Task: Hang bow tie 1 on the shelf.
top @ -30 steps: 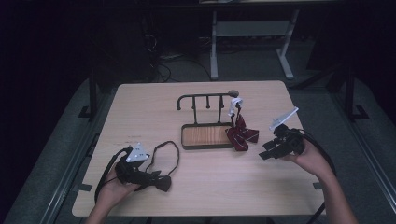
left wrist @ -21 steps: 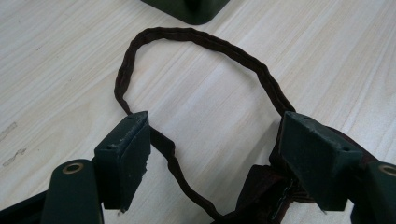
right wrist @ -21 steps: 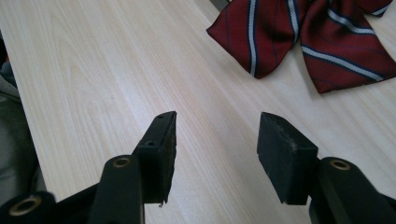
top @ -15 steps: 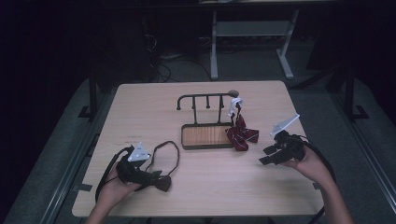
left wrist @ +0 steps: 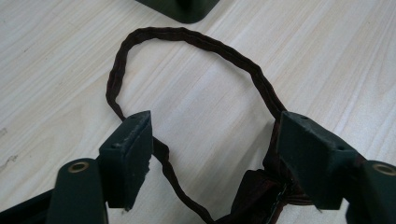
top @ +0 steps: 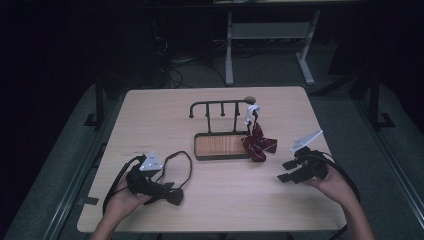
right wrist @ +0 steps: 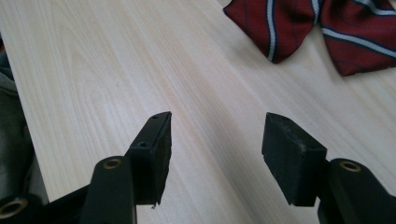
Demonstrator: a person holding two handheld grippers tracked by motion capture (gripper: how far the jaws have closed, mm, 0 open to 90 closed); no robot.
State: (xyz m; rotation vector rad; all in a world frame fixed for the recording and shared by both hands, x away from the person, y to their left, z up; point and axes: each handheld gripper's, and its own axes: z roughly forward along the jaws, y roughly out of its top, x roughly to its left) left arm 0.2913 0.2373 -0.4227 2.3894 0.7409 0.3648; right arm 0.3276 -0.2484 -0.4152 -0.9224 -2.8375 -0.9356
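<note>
Seemingly woven dark strap (left wrist: 196, 39) loops.

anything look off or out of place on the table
The red striped bow tie hangs off the end of the rack and slumps askew over the tray's corner. A dark bow tie lies loose by the left gripper, its strap looped on the table.

On the light wooden counter (top: 150, 110), the left gripper (top: 172, 196) rests by a dark bow tie (top: 172, 195) with a looped strap, the right gripper (top: 286, 170) sits open near a red striped bow tie (top: 258, 145) leaning on a black rack (top: 222, 145).
</note>
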